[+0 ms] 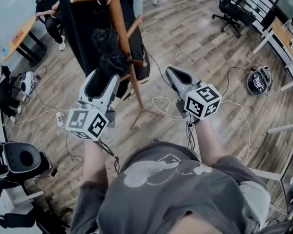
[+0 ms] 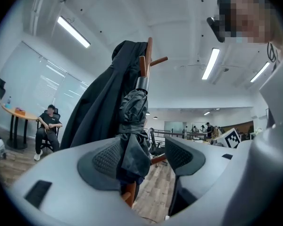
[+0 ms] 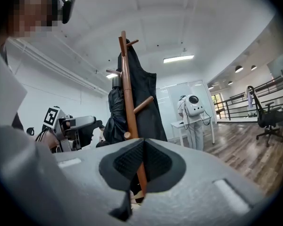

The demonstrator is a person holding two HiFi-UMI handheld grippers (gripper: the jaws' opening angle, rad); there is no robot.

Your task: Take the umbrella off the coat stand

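Note:
A wooden coat stand (image 1: 123, 33) carries a black coat (image 1: 80, 28) and a folded black umbrella (image 1: 110, 50) that hangs against its pole. My left gripper (image 1: 101, 79) is open just below the umbrella. In the left gripper view the umbrella (image 2: 134, 112) hangs down into the gap of the left gripper (image 2: 141, 157), and neither pad presses on it. My right gripper (image 1: 173, 72) is shut and empty, to the right of the pole. In the right gripper view the stand (image 3: 126, 79) rises behind the right gripper (image 3: 142, 147), with the umbrella (image 3: 115, 112) on its left.
Cables (image 1: 161, 104) trail over the wooden floor round the stand's foot. An office chair (image 1: 232, 9) and a desk (image 1: 288, 38) stand at the far right, with a round dark bag (image 1: 258, 81) on the floor. A person (image 1: 49, 13) sits at the far left.

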